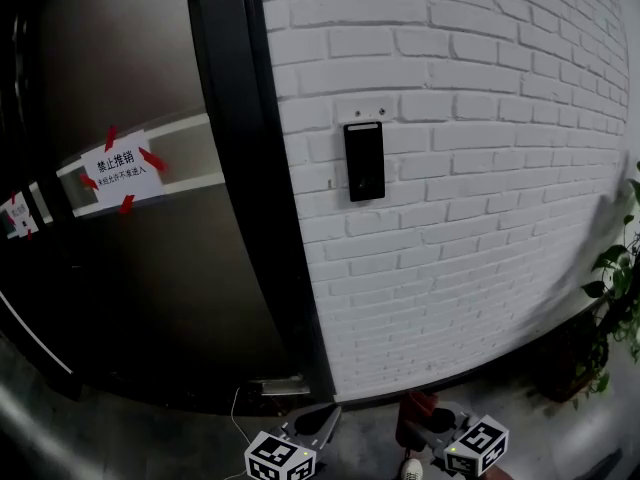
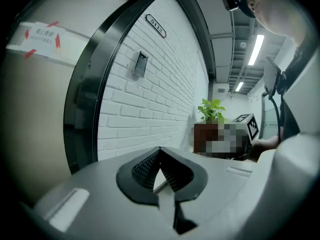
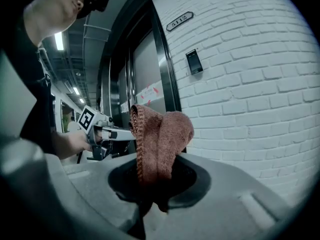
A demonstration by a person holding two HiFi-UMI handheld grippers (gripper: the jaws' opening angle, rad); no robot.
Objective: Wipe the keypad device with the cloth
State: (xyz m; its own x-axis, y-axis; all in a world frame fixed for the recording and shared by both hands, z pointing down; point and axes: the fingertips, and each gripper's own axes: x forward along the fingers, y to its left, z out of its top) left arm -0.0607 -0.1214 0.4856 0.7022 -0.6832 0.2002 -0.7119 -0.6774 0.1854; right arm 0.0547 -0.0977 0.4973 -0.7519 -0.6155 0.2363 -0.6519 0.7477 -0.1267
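White brick wall [image 1: 480, 218] is shown in the head view, the keypad [image 1: 364, 161] mounted on it, long axis vertical, face outward. Left gripper view: the left gripper [image 2: 159, 151] is pinched closed on nothing. Right gripper view: the cloth [image 3: 161, 134] is clamped by the right gripper [image 3: 156, 176], well apart from the keypad; keys could be pressed by a hard rub.

Left gripper [image 1: 312, 424], right gripper [image 1: 432, 426] cut off by bottom edge; keypad device [image 1: 364, 161] buttons indiscernible.
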